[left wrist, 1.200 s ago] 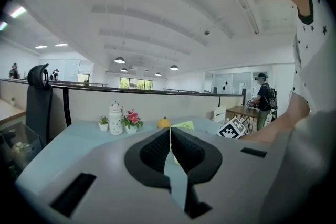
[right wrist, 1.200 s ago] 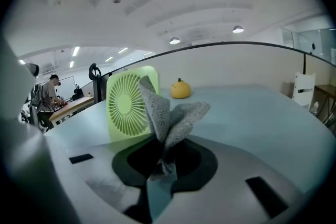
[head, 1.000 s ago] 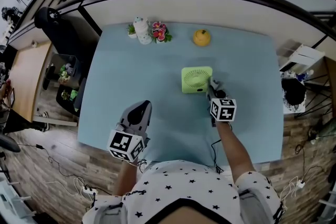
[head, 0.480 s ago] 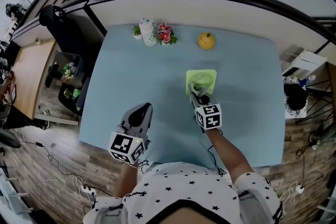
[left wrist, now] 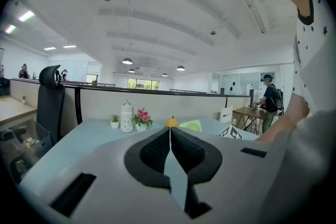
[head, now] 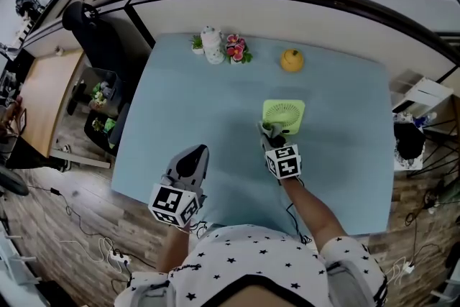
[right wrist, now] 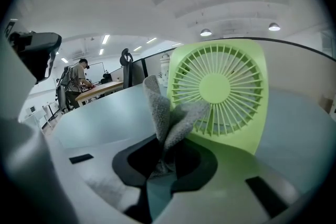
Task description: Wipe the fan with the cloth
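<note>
A small lime-green square fan [head: 284, 116] [right wrist: 220, 93] stands upright on the pale blue table [head: 194, 118]. My right gripper [head: 271, 136] [right wrist: 164, 157] is shut on a folded grey cloth [right wrist: 168, 115], which sticks up between its jaws just at the fan's front left edge. In the head view the cloth [head: 267, 129] shows as a small tuft beside the fan's near left corner. My left gripper [head: 188, 167] [left wrist: 169, 149] hangs over the table's near left part, shut with nothing in it, far from the fan.
At the table's far edge stand a white jar [head: 211, 45], a small pot of pink flowers [head: 236, 49] and an orange fruit-shaped object [head: 291, 60]. A black office chair [head: 93, 32] is at the far left. A low partition wall [head: 287, 7] runs behind the table.
My right gripper has swung from the fan's right front side across to its left front corner, carrying the cloth. The left gripper has stayed put.
</note>
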`<state>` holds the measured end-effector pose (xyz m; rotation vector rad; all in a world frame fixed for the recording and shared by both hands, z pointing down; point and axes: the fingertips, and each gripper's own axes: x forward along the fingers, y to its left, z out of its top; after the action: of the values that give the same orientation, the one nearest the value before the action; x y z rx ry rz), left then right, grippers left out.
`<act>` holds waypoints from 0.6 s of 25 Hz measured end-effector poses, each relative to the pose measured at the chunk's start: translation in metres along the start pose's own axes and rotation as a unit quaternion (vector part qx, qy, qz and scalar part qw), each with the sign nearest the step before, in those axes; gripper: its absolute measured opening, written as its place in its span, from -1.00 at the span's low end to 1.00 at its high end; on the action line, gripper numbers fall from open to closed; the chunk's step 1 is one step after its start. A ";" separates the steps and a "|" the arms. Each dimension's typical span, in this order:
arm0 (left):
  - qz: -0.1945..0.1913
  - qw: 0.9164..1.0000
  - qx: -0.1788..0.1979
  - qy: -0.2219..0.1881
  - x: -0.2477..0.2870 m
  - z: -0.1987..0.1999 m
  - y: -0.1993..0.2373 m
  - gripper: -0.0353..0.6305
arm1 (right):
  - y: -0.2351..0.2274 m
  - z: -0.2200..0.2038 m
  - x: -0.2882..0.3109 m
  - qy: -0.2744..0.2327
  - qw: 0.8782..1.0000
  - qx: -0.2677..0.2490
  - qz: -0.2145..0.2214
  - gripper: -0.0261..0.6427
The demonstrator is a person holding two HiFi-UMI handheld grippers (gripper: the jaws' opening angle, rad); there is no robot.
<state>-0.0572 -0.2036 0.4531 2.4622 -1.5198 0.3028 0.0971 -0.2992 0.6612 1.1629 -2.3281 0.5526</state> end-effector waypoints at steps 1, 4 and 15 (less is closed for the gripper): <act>-0.001 1.000 0.001 0.000 0.000 0.000 -0.001 -0.80 | -0.001 0.000 -0.001 0.001 1.000 0.001 0.000 -0.77; -0.004 1.000 0.002 0.002 0.001 0.002 -0.004 -0.80 | -0.004 -0.001 -0.006 0.000 1.000 0.006 -0.004 -0.77; -0.030 0.999 0.011 0.005 0.016 0.005 -0.018 -0.80 | -0.050 -0.005 -0.030 -0.010 0.998 0.040 -0.051 -0.77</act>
<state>-0.0341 -0.2114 0.4516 2.5145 -1.4429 0.3207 0.1555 -0.3054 0.6550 1.3217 -2.2679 0.6038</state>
